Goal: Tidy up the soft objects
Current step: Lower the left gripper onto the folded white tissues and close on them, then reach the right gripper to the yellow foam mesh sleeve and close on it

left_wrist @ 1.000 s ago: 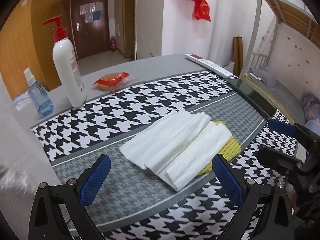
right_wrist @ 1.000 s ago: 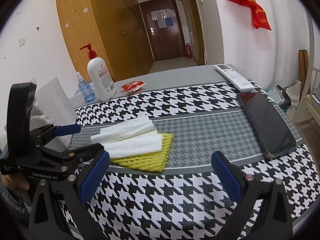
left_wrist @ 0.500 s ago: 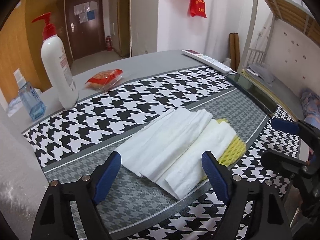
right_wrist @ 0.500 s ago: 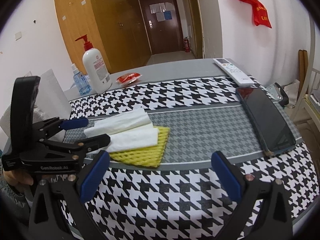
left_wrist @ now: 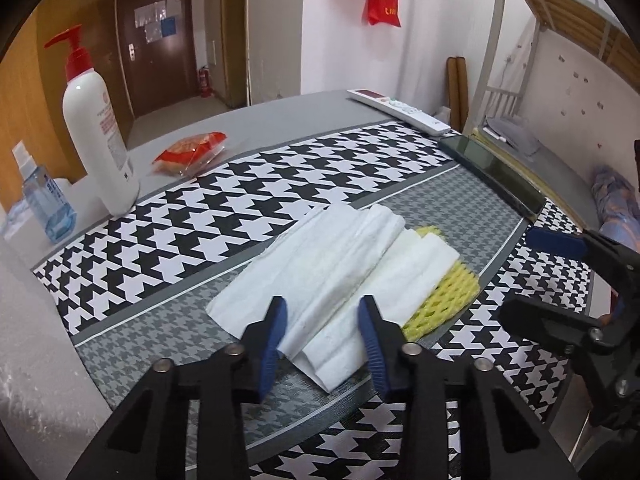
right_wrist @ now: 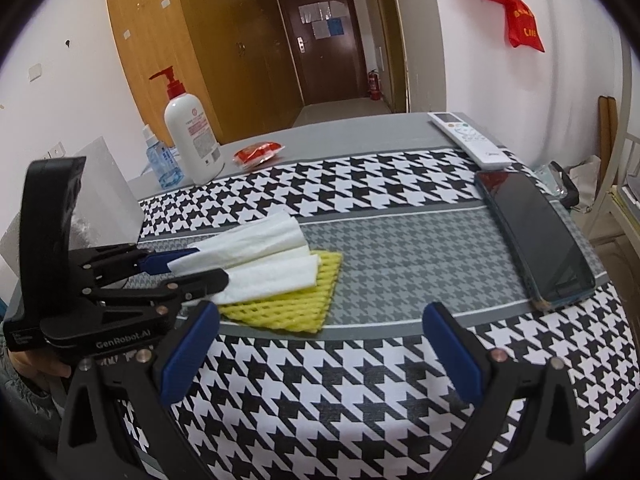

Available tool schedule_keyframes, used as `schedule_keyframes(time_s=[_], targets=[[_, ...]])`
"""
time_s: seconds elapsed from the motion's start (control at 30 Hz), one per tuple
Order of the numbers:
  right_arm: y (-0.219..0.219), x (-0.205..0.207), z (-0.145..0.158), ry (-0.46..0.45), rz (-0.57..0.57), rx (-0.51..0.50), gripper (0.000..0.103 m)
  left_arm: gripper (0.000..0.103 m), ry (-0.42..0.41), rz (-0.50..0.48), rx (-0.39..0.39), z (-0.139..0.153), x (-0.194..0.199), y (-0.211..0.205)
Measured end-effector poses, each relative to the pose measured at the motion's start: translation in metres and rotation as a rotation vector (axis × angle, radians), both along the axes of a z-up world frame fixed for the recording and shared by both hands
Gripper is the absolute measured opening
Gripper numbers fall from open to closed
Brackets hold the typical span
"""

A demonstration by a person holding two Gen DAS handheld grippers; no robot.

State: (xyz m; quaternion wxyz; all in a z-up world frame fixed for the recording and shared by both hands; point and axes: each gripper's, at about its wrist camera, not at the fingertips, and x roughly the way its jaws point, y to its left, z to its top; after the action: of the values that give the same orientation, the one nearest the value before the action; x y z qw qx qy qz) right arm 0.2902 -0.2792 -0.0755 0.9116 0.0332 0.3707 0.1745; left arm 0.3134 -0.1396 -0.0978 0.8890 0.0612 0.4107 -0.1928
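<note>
Yellow foam net (left_wrist: 444,300) was mostly covered by the white tissues (left_wrist: 328,276). Left gripper (left_wrist: 322,330) fingertip contact with the tissues was unclear, possibly touching. Pump bottle (right_wrist: 192,136) label print was too small to read. Phone (left_wrist: 492,168) was partly cropped by glare.

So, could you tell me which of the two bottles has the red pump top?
The tall white bottle has it; the small clear blue bottle beside it carries a white spray cap.
</note>
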Motion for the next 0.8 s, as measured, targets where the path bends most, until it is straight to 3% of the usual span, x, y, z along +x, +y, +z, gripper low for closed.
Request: schedule_keyframes(time_s=[0.13, 0.53, 0.7, 0.8], targets=[[0.002, 0.006, -0.005, 0.025, 0.004, 0.002, 0.103, 0.016, 0.025, 0.000, -0.032, 0.000, 0.000, 0.003], [0.024, 0.017, -0.014, 0.057, 0.073, -0.048, 0.102, 0.014, 0.035, 0.008, -0.066, 0.004, -0.005, 0.011], [0.023, 0.021, -0.016, 0.085, 0.079, -0.039, 0.077, 0.014, 0.031, 0.008, -0.064, 0.004, -0.006, 0.012], [0.022, 0.023, -0.018, 0.102, 0.079, -0.030, 0.070, 0.014, 0.026, 0.007, -0.063, 0.003, -0.007, 0.012]])
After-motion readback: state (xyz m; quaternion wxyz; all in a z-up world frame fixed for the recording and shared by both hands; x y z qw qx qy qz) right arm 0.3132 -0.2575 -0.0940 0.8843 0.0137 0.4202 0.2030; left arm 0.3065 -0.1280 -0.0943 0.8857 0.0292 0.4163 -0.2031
